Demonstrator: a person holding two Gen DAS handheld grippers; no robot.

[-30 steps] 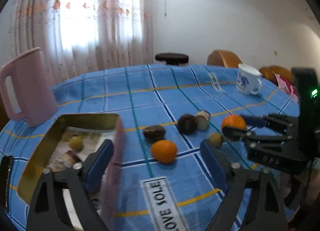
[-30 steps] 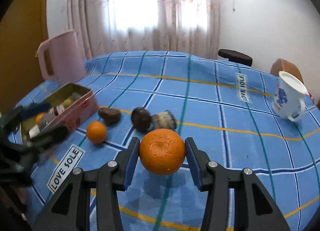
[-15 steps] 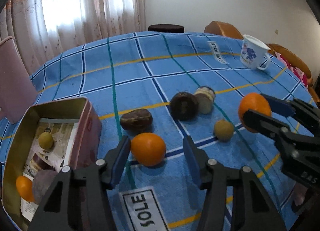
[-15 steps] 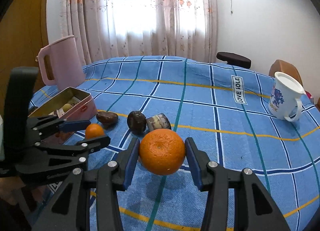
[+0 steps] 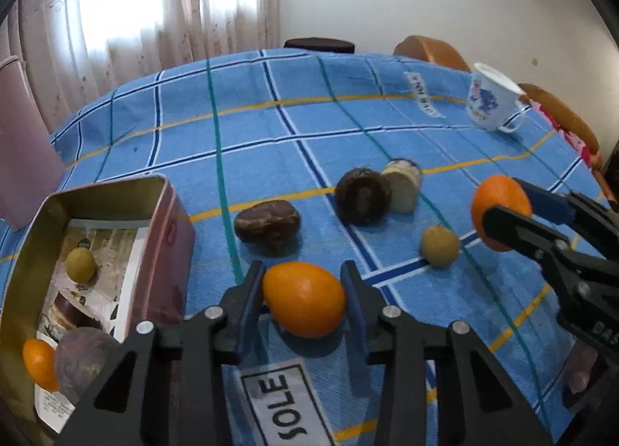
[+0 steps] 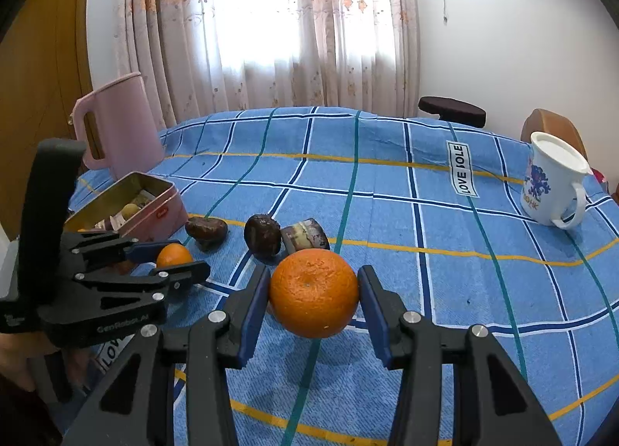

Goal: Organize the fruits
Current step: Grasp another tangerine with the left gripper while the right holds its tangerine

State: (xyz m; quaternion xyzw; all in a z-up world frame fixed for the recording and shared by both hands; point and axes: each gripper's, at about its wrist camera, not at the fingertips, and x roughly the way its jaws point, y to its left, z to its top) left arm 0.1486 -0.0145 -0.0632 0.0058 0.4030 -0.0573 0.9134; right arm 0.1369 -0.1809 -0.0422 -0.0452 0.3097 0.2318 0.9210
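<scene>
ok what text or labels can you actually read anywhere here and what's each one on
"LOVE SOLE": white tag on the far part of the blue checked tablecloth.
"SOLE": a second white tag on the cloth, below the left gripper; the rest is cut off.
"GenRobot.AI": left gripper body.
"BAS": right gripper body, cut off.
Blue print on the white mug: unreadable.
Red mark on the pink tin: too small.

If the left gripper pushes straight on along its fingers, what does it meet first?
The small orange fruit already sits between the left gripper's fingers, which have just been closing. Beyond it, probably the dark brown lumpy fruit, though depth is unclear.
</scene>
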